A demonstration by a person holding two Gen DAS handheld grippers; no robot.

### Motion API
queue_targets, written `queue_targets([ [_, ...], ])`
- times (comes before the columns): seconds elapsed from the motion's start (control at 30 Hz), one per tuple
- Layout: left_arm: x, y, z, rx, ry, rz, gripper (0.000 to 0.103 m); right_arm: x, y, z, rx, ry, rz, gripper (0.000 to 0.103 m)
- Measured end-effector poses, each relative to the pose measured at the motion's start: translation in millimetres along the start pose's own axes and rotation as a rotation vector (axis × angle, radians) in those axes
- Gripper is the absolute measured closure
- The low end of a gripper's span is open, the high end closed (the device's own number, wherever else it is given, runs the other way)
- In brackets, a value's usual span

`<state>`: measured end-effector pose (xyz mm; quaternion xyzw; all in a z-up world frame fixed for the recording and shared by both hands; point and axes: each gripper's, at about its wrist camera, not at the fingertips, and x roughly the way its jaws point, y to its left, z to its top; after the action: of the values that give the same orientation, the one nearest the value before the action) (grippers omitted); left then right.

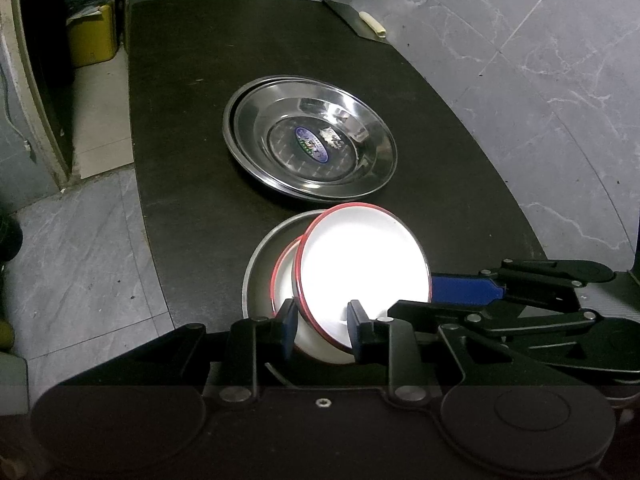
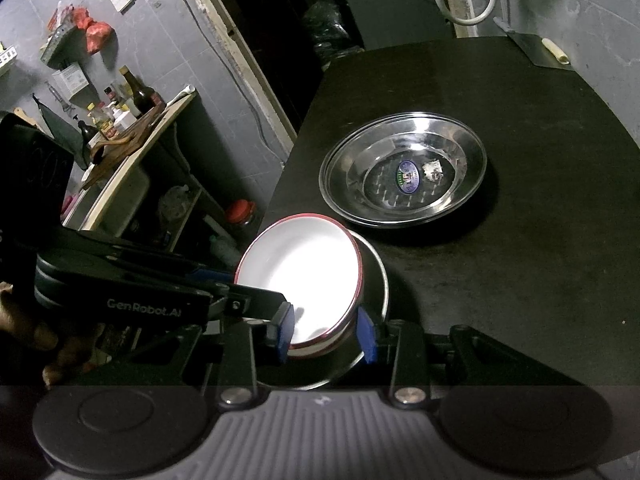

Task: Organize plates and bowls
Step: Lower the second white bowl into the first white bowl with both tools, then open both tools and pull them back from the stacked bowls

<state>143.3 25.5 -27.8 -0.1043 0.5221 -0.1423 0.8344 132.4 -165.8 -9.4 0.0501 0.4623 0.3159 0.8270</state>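
Note:
Two white red-rimmed bowls sit nested and askew in a steel dish [image 1: 256, 264] at the table's near edge; the top bowl [image 1: 364, 264] is tilted over the lower bowl [image 1: 286, 276]. My left gripper [image 1: 320, 326] straddles the top bowl's near rim, one pad inside and one outside, jaws partly open. My right gripper [image 2: 328, 332] straddles the bowls' [image 2: 300, 276] near rim beside the steel dish [image 2: 378, 276], also partly open. Stacked steel plates [image 1: 310, 138] lie further back, also in the right wrist view [image 2: 404, 168].
The black table [image 1: 192, 120] ends at a grey tiled wall on the right. A cleaver [image 1: 356, 20] lies at the far end. A yellow container [image 1: 92, 36] stands on the floor at left. A shelf with bottles [image 2: 120, 108] is left of the table.

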Motion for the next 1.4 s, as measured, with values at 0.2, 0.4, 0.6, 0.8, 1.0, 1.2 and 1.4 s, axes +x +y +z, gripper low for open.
queue_targets([
  [0.2,0.2,-1.4,-0.2,0.001,0.002,0.007,0.074,-0.4,0.5,-0.5,-0.005,0.002,0.002,0.062],
  [0.4,-1.5,-2.5,-0.6,0.005,0.002,0.011,0.072,-0.5,-0.4,-0.2,-0.006,0.005,0.009,0.062],
  [0.6,-1.8,-2.5,-0.2,0.007,0.002,0.012,0.068,1.3,-2.5,0.8,-0.007,0.01,0.014,0.062],
  [0.8,-1.1,-4.0,0.8,0.009,0.003,0.014,0.065,1.5,-2.6,1.0,-0.011,0.01,0.014,0.062],
  [1.0,-1.2,-4.7,1.1,0.008,0.003,0.012,0.063,1.3,-3.0,0.8,-0.018,0.015,0.017,0.062],
  [1.2,-3.9,-5.7,0.7,0.01,-0.009,0.02,0.057,0.8,-5.0,2.2,-0.02,0.015,0.023,0.061],
  [1.4,-4.0,-3.2,0.0,0.0,-0.005,0.039,0.049,1.6,-5.5,3.2,-0.025,0.017,0.026,0.061],
])
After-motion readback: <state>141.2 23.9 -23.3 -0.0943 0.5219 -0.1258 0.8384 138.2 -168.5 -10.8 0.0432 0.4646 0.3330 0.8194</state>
